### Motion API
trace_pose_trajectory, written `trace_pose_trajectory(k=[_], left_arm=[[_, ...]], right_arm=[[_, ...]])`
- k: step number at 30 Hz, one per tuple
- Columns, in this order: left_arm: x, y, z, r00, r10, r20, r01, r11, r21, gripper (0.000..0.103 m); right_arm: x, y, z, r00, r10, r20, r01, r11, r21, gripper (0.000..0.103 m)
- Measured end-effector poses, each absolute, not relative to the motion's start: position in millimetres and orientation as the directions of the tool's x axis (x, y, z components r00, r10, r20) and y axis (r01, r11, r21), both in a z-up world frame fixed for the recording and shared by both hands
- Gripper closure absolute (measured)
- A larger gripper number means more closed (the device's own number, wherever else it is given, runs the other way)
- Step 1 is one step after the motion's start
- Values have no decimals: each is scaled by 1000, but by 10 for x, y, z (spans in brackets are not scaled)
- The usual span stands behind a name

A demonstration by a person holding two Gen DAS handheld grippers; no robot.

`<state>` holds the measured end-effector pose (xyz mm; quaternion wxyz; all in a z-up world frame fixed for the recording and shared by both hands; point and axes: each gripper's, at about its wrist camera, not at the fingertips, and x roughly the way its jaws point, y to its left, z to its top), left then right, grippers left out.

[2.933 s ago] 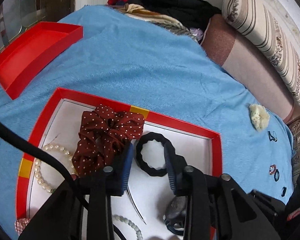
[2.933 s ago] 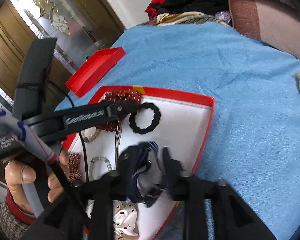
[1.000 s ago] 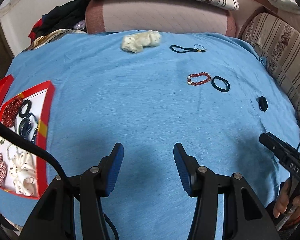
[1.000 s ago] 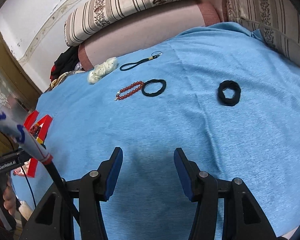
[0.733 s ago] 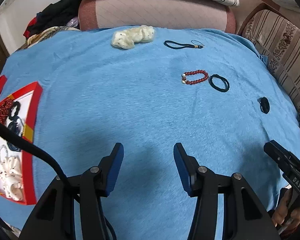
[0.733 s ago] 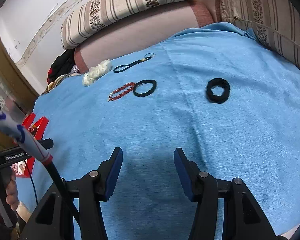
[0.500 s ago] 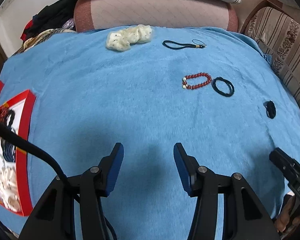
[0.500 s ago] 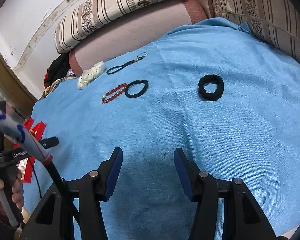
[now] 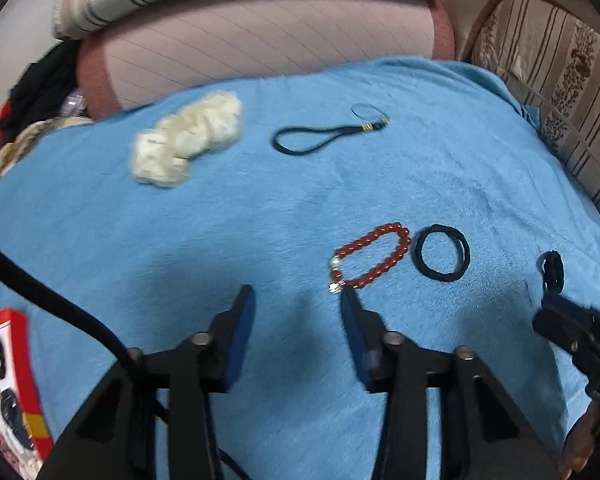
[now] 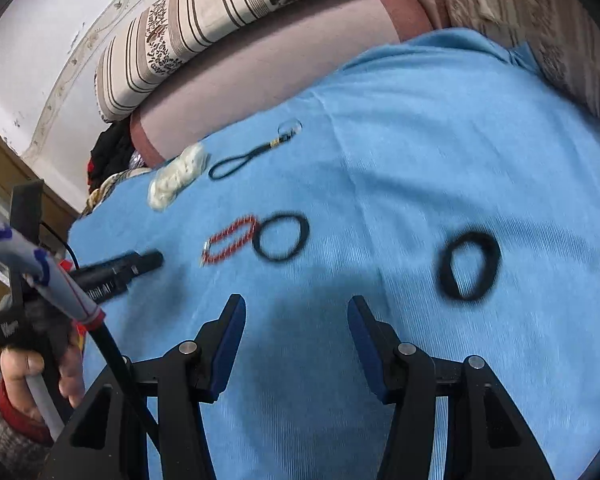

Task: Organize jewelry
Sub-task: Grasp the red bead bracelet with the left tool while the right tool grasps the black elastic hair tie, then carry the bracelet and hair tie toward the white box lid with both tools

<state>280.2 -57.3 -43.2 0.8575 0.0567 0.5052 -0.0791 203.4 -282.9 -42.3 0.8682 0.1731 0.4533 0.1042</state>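
Soft, even indoor light falls on the blue blanket (image 9: 220, 220), with dim shadows pooling just ahead of both grippers. Motion blur smears the right wrist view most. Fisheye bending curves the dark edges.

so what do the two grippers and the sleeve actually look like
Both the left gripper and right gripper have black frames, silver pivot bolts and blue-padded fingers. A black cable trails off. The wrist shows a red cuff over grey knit.

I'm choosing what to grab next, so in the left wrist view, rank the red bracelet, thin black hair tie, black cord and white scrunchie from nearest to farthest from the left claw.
1. Red bracelet, just beyond the left claw, right.
2. Thin black hair tie, right of the bracelet.
3. White scrunchie and black cord, both far back, scrunchie left, cord right: too close to call.
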Motion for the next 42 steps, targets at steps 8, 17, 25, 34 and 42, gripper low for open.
trace_pose_trajectory(k=[8,17,25,34,42], left_arm=[[3085,-769,-760,430,-132,-893,215,976,-40,71],[3146,-888,-843,448,-138,-883,255,967,-22,71],[3029,-935,-814,447,-135,-884,270,963,-11,96],[2470,-595,-454,504,-153,-850,227,973,-41,96],[1809,-222,-109,565,-132,-814,163,985,-47,96]], right_arm=[[2453,-2619,-595,555,263,-789,-54,958,282,48],[2616,-2547,-786,541,227,-809,-55,970,236,54],[2687,-2337,-825,559,105,-823,-99,993,60,93],[2396,-2346,-409,604,137,-785,-90,991,103,99],[1914,-2061,-66,633,172,-755,-177,981,76,99]])
